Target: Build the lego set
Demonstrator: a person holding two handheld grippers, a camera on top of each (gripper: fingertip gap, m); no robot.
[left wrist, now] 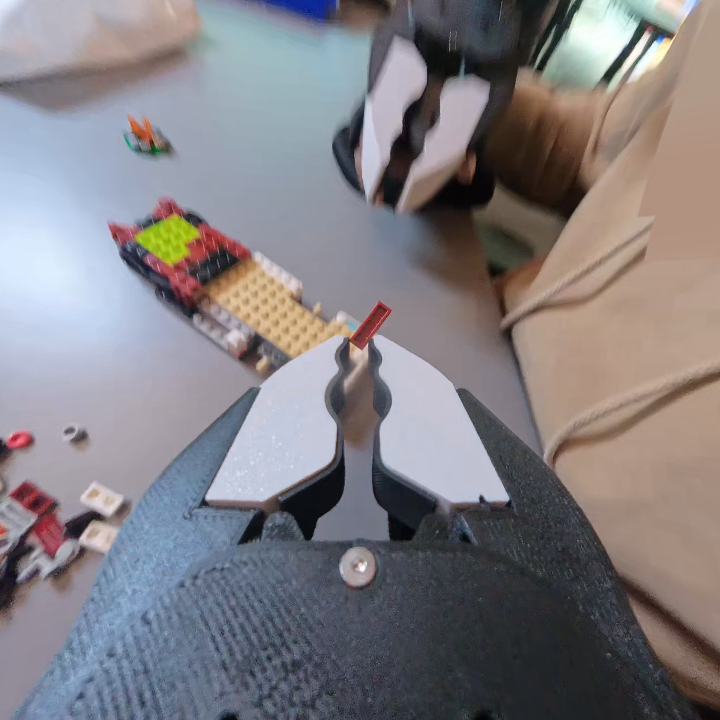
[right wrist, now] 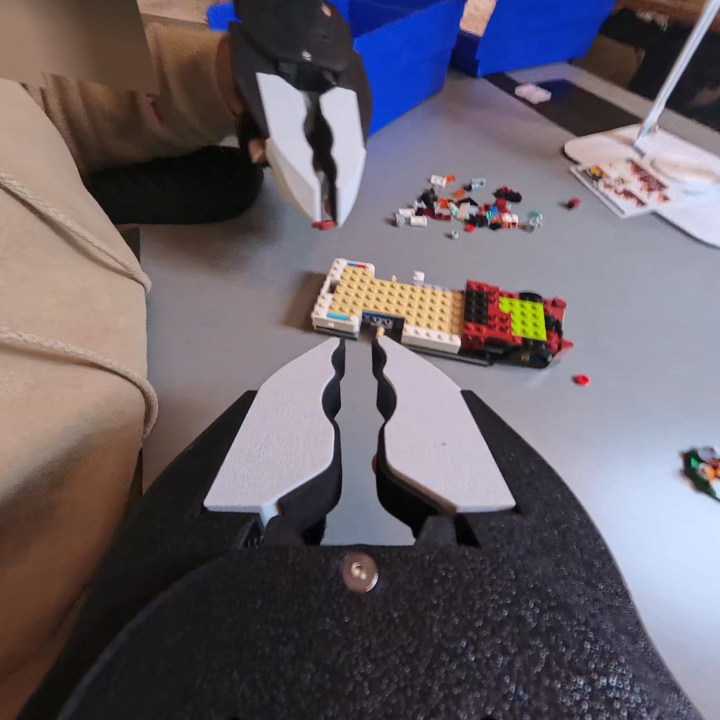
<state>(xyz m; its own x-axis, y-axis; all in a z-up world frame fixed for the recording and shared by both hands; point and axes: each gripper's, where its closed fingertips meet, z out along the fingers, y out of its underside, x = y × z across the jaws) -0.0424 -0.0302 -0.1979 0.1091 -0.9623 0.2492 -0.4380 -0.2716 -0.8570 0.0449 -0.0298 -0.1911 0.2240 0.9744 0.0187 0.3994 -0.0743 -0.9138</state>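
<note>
While the left gripper [left wrist: 359, 343] pinches one end of a small dark-red flat tile [left wrist: 371, 324] between its fingertips, the tile juts out toward one o'clock, its hollow underside facing the wrist camera. Seen from the right wrist, the same tile [right wrist: 324, 224] shows as a red sliver at the tip of the left gripper, in the air at about eleven o'clock from the brick model [right wrist: 428, 311], apart from it.

The model lies flat on the grey table [right wrist: 233, 311]: a tan studded plate edged in white, with a red, black and lime block at its three o'clock end. The right gripper [right wrist: 358, 343] hovers just short of the model's near edge, jaws parted, nothing between them.

A heap of loose bricks [right wrist: 463, 206] lies at twelve o'clock beyond the model; a single red stud [right wrist: 580, 380] at four o'clock.

By judgement, a piece is picked and carried, not seated; seating it would call for turning the tile studs-side up and lining it over the plate.

Both views are motion-blurred. The right gripper is smeared in the left view, and the beige sofa [right wrist: 58, 350] cuts off the table's nine o'clock side.
</note>
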